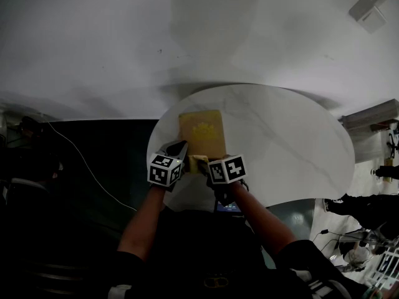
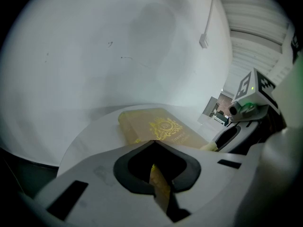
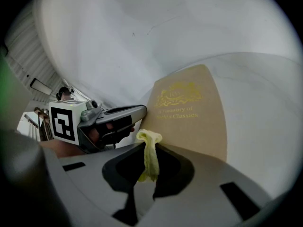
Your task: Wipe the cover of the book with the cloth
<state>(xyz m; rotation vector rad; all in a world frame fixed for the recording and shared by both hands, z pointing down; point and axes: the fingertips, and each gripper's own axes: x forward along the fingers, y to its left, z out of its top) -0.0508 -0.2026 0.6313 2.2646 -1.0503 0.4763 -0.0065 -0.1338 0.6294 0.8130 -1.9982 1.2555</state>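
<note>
Two grippers meet at the near edge of the tan book (image 1: 202, 129), which lies flat with its gold-printed cover up and the round white table (image 1: 293, 148) beneath it. The left gripper (image 2: 152, 143) has its jaws clamped on the book's near edge. Just to the right of it along that edge, the right gripper (image 3: 145, 145) pinches a bunched yellow cloth (image 3: 149, 157).

Book (image 2: 160, 126) near edge hidden behind left tongs (image 2: 153, 142).
</note>
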